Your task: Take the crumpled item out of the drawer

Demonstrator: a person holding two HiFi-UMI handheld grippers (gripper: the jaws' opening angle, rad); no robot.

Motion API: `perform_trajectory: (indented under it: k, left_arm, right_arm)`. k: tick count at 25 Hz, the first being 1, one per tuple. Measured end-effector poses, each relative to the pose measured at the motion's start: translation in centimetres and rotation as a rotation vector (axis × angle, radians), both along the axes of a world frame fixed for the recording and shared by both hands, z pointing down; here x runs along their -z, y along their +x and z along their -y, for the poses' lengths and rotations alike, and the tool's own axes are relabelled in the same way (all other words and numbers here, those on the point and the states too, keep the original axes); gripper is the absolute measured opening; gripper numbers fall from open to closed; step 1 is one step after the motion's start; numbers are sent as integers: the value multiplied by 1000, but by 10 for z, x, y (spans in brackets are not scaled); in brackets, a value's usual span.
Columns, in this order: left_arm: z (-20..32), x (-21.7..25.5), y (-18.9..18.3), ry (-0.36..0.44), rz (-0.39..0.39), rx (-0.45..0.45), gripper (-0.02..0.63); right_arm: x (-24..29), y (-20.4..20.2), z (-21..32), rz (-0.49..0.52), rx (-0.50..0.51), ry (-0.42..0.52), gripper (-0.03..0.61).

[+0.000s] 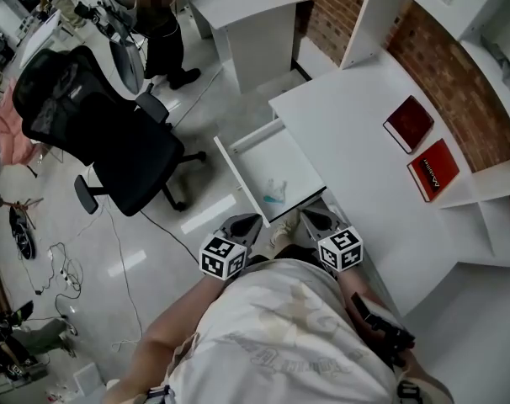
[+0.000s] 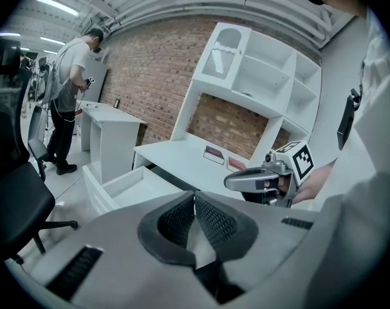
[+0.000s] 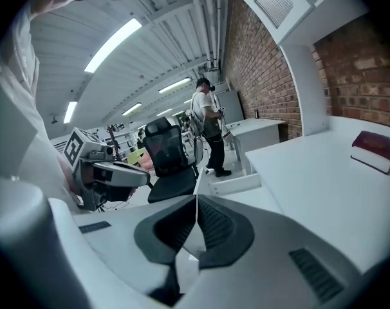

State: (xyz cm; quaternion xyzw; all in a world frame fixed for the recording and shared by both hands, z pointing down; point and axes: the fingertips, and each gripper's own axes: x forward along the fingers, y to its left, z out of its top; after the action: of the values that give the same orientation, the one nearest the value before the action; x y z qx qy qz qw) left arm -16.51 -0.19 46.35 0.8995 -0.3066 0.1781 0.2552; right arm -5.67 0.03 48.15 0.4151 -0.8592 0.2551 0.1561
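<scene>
The white drawer stands pulled out from under the desk. A pale crumpled item lies in it near the front. Both grippers hover side by side just short of the drawer's front, close to my body. My left gripper is shut, its pads meeting with nothing between them. My right gripper is shut and empty too. In the left gripper view the drawer shows ahead, its inside hidden, with the right gripper alongside. The left gripper appears in the right gripper view.
A black office chair stands left of the drawer. Two red books lie on the desk by the brick wall. A small white desk and a standing person are farther off. Cables trail over the floor.
</scene>
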Motion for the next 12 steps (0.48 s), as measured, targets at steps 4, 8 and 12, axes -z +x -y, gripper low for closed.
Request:
perform_trajectory:
  k: [4,8,12]
  left_arm:
    - [19,-6,8,-3,20,-20,25]
    - [33,-18,18,-16,66,-51,25]
    - [51,-27,28,-21,106,-89,25]
  right_arm:
    - [-4,2,22,11,8,-3,25]
    - [-12,7,36,11,12,-24,25]
    - [-17,11,57,13,14,-34,25]
